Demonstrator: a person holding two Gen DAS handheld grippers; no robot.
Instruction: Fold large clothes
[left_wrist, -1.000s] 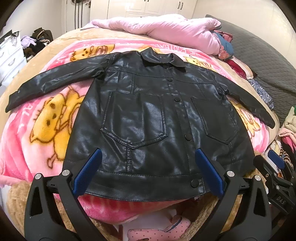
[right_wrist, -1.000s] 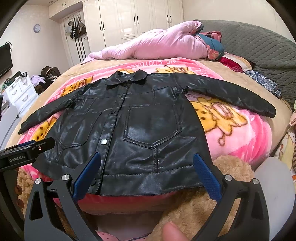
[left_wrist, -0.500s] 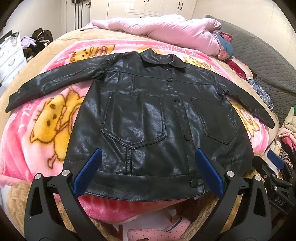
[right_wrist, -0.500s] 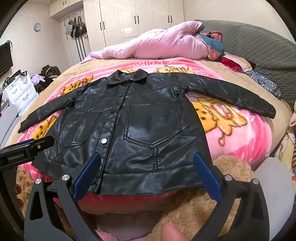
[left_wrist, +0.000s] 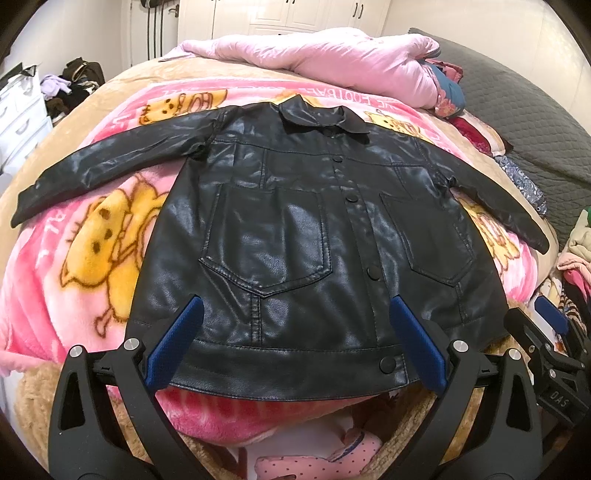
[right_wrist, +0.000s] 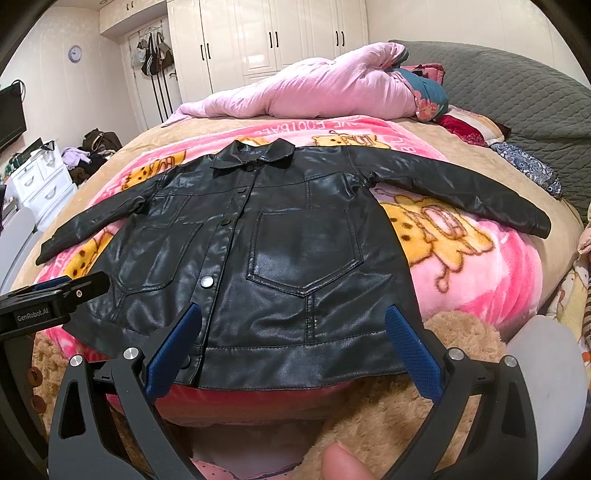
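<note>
The left gripper (left_wrist: 293, 317) is holding its blue-padded fingers (left_wrist: 173, 343) spread wide, grasping nothing, hovering just short of the hem of the black leather jacket (left_wrist: 295, 229). The right gripper (right_wrist: 293, 325) is doing likewise — fingers (right_wrist: 413, 350) parted and empty, framing the hem on the jacket's other half. Seen from the right wrist, the left gripper is showing at the left edge, near the jacket's lower corner. The jacket is lying flat and buttoned, front up, collar (left_wrist: 321, 118) away from the grippers and both sleeves spread outward, on a pink cartoon blanket (left_wrist: 92, 236) covering the bed (right_wrist: 461, 147). Beyond the collar a pink quilt (right_wrist: 314, 92) is lying bundled — white wardrobes (right_wrist: 269, 40) are standing behind it.
</note>
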